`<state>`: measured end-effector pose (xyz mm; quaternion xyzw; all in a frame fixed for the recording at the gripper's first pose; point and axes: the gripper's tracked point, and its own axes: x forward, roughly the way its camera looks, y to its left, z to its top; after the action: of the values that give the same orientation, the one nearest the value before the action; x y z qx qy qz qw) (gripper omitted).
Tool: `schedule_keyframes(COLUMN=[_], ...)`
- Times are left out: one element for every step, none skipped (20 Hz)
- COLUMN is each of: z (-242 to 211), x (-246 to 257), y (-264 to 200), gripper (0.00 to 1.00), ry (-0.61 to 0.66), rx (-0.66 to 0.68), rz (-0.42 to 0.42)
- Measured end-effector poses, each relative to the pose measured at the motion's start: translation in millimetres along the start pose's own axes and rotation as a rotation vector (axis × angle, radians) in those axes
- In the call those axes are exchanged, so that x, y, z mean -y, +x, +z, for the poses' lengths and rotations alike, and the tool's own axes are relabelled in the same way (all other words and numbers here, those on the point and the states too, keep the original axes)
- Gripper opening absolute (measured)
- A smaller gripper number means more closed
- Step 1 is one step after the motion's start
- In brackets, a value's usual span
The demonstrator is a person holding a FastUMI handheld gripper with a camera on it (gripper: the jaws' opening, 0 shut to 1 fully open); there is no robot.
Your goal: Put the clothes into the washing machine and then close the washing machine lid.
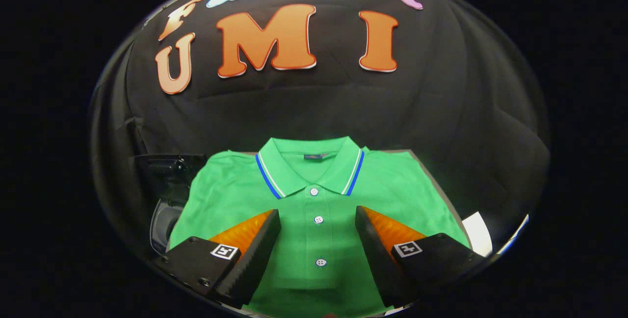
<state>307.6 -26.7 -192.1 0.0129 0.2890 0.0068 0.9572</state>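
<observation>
A green polo shirt lies flat and folded on a surface, collar toward the far wall, its buttoned placket running between my fingers. The collar has blue and white stripes. My gripper hovers over the shirt's chest with its fingers wide apart and nothing pressed between them. To the left of the shirt, beyond the left finger, sits a dark machine with a pale rounded opening; it looks like the washing machine, though only a part shows.
The black cloth wall rises just behind the shirt. A white flat object lies to the right of the shirt, beyond the right finger. The surface's grey edge shows along the shirt's right side.
</observation>
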Motion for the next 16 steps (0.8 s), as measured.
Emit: schedule_keyframes(z=[-2.0, 1.7, -2.3, 0.8, -1.1, -1.2, -1.3, -1.4, -1.4, -2.2, -3.6, -4.8, -3.7, -4.0, -3.6, -4.1], x=[0.0, 1.8, 2.6, 1.1, 0.3, -1.5, -1.1, -1.7, -2.1, -1.2, -2.6, -3.0, -5.6, -6.8, -7.3, -10.1], y=[2.6, 5.2, 6.4, 4.4, 5.1, 4.4, 4.6, 2.8, 2.9, 3.1, 2.1, 1.9, 1.3, -0.3, -0.1, -0.2], gripper=[1.0, 0.99, 0.99, 0.97, 0.96, 0.94, 0.92, 0.9, 0.88, 0.86, 0.84, 0.82, 0.77, 0.63, 0.56, 0.51], ry=[-0.001, 0.006, 0.01, 0.018, 0.003, -0.02, -0.028, -0.009, 0.014, 0.005, -0.02, -0.035, -0.038, -0.046, -0.06, -0.079], rx=[-0.021, -0.012, -0.042, -0.04, -0.062, -0.064, -0.065, -0.061, -0.06, -0.066, -0.084, -0.096, -0.101, -0.112, -0.122, -0.141], rz=[0.002, -0.008, -0.014, -0.02, -0.023, -0.017, -0.015, -0.017, -0.019, -0.019, -0.01, -0.005, 0.0, -0.005, -0.021, -0.029])
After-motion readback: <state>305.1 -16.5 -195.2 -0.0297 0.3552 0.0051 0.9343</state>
